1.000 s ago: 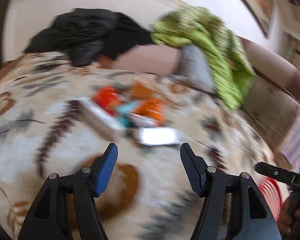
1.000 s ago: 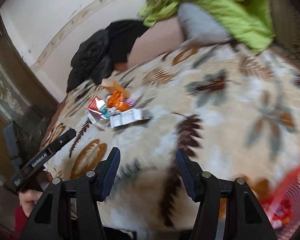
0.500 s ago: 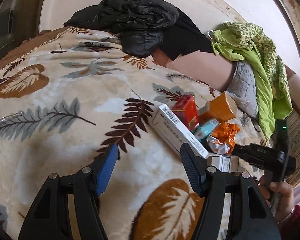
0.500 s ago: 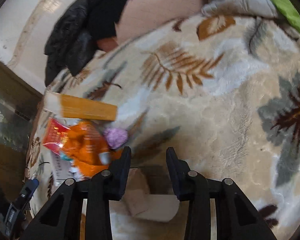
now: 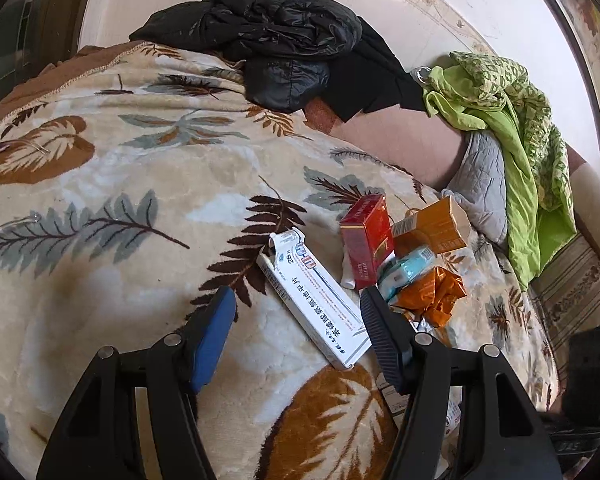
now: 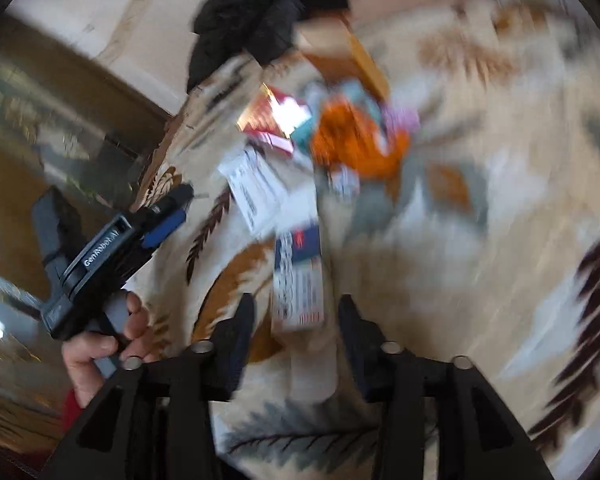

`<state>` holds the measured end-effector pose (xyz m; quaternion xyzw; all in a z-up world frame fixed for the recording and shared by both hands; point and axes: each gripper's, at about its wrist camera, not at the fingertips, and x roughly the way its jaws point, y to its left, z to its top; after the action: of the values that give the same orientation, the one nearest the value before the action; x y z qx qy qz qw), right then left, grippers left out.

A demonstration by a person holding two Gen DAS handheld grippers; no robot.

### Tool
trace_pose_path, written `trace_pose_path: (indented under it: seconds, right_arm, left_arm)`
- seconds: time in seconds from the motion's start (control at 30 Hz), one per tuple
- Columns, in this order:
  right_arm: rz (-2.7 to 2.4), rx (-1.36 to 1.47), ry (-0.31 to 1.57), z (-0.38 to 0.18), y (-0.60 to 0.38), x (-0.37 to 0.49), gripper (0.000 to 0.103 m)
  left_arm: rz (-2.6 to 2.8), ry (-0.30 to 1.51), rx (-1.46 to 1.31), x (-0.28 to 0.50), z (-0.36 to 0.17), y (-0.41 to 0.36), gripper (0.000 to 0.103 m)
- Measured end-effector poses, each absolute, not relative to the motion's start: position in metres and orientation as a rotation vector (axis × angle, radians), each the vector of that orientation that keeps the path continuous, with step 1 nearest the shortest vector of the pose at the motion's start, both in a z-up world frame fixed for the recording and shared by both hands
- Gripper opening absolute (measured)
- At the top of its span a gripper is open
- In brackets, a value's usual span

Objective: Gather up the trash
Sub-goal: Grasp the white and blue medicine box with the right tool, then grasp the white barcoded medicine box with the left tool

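Note:
A pile of trash lies on the leaf-patterned blanket (image 5: 119,200): a long white medicine box (image 5: 316,300), a red box (image 5: 366,236), an orange box (image 5: 432,228), a teal packet (image 5: 408,268) and a crumpled orange wrapper (image 5: 432,294). My left gripper (image 5: 297,328) is open, with the near end of the white box between its fingers. My right gripper (image 6: 295,320) is open around a white-and-blue box (image 6: 300,280); this view is blurred and contact cannot be told. The left gripper also shows in the right wrist view (image 6: 139,232).
A black jacket (image 5: 275,40) and a green cloth (image 5: 512,128) lie against the pink headboard (image 5: 396,140) at the back. A grey cushion (image 5: 484,184) sits under the green cloth. The blanket's edge drops off at the left.
My left gripper has moved in toward the white box. My right gripper has swung back from the pile, jaws wider, with the white-and-blue box now between its fingers.

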<state>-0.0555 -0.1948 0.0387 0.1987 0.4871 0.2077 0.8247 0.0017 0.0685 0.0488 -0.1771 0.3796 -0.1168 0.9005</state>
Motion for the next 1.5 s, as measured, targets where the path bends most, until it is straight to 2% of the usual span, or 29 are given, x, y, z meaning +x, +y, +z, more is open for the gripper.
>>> trace_pose_path:
  seconds: [0.07, 0.27, 0.3, 0.33, 0.37, 0.7, 1.03, 1.33, 1.37, 1.4, 1.5]
  right_arm:
    - [0.425, 0.392, 1.003, 0.046, -0.197, -0.048, 0.071]
    - [0.418, 0.34, 1.081, 0.024, -0.17, -0.028, 0.071]
    - [0.402, 0.318, 1.095, 0.02, -0.164, -0.027, 0.066]
    - [0.384, 0.299, 1.105, 0.015, -0.159, -0.024, 0.057]
    - [0.366, 0.282, 1.122, 0.01, -0.155, -0.025, 0.034]
    - [0.249, 0.367, 0.966, 0.035, -0.195, -0.063, 0.034]
    - [0.18, 0.389, 0.883, 0.044, -0.211, -0.063, 0.034]
    - [0.183, 0.417, 0.871, 0.046, -0.215, -0.066, 0.034]
    - [0.186, 0.419, 0.866, 0.047, -0.213, -0.067, 0.034]
    - [0.188, 0.419, 0.864, 0.047, -0.212, -0.066, 0.034]
    - [0.193, 0.409, 0.853, 0.05, -0.206, -0.067, 0.034]
  left_arm:
    - [-0.244, 0.8, -0.383, 0.004, 0.046, 0.069, 0.064]
    - [-0.241, 0.839, -0.434, 0.012, 0.036, 0.071, 0.064]
    - [-0.244, 0.847, -0.445, 0.013, 0.035, 0.071, 0.064]
    - [-0.249, 0.859, -0.456, 0.015, 0.032, 0.07, 0.064]
    - [-0.255, 0.87, -0.464, 0.016, 0.03, 0.068, 0.064]
    - [-0.288, 0.97, -0.551, 0.039, 0.003, 0.036, 0.064]
    - [-0.138, 0.937, -0.152, 0.056, 0.003, -0.028, 0.069]
    - [-0.202, 0.936, -0.18, 0.051, 0.01, -0.005, 0.048]
    - [-0.21, 0.925, -0.178, 0.049, 0.013, -0.002, 0.028]
    - [-0.231, 0.906, -0.187, 0.046, 0.018, 0.002, 0.022]
    - [-0.287, 0.891, -0.204, 0.037, 0.027, 0.012, 0.02]
